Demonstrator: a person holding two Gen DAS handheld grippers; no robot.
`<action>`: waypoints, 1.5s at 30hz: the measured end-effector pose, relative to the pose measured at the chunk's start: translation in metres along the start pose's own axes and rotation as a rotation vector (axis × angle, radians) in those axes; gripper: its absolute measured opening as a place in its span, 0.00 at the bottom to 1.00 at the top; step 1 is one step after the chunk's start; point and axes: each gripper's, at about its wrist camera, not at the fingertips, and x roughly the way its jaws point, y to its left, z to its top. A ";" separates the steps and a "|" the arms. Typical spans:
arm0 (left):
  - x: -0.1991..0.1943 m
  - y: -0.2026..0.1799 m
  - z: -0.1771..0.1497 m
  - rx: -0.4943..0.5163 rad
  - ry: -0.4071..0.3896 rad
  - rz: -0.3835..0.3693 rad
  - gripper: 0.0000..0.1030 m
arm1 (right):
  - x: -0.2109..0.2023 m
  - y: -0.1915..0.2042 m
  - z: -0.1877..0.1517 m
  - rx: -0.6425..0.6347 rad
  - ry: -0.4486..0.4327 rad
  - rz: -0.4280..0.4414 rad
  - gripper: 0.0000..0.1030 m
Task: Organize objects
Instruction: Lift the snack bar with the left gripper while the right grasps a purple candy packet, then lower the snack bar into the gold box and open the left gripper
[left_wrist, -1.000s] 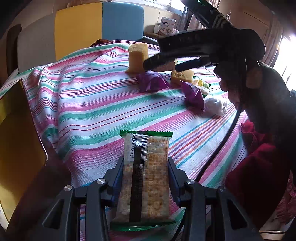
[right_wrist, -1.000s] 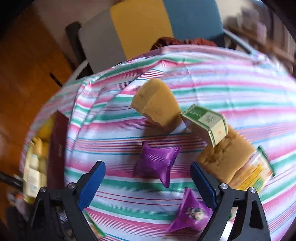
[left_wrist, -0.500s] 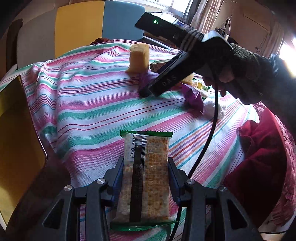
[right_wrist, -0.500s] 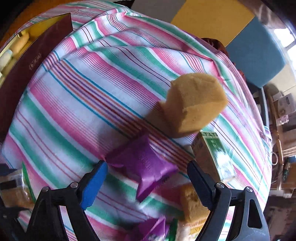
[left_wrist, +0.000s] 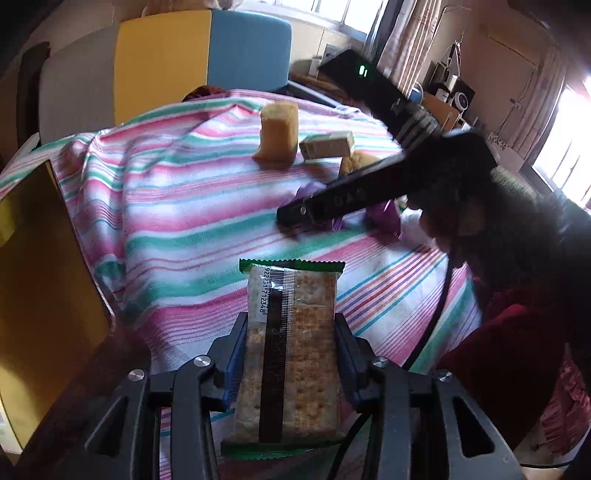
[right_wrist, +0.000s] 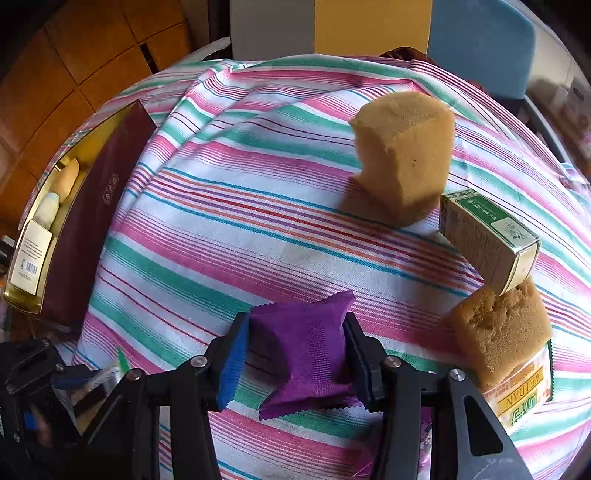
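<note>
Striped cloth (right_wrist: 229, 206) on table, left tool (left_wrist: 291, 354) grips crackers (left_wrist: 291, 354), right tool (right_wrist: 295, 354) grips purple pkt (right_wrist: 306, 354)

Cracker pack (left_wrist: 291, 354), green-edged, clamped lengthwise btwn left gripper's pads. Purple pouch (right_wrist: 306, 354) on striped cloth, squeezed btwn right gripper's pads.

i see a striped tablecloth (left_wrist: 192, 206) near, a grey, yellow and blue chair (left_wrist: 207, 55) far, bright curtained windows (left_wrist: 565, 147) right, and wood floor (right_wrist: 66, 66) left.
</note>
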 end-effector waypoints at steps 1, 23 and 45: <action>-0.010 -0.001 0.002 0.001 -0.019 -0.002 0.41 | -0.001 -0.001 -0.001 -0.002 -0.004 0.002 0.49; -0.088 0.300 0.043 -0.719 -0.009 0.296 0.40 | -0.005 0.031 -0.014 -0.054 -0.011 -0.058 0.49; -0.064 0.335 0.037 -0.761 0.091 0.393 0.45 | -0.003 0.035 -0.013 -0.056 -0.009 -0.062 0.50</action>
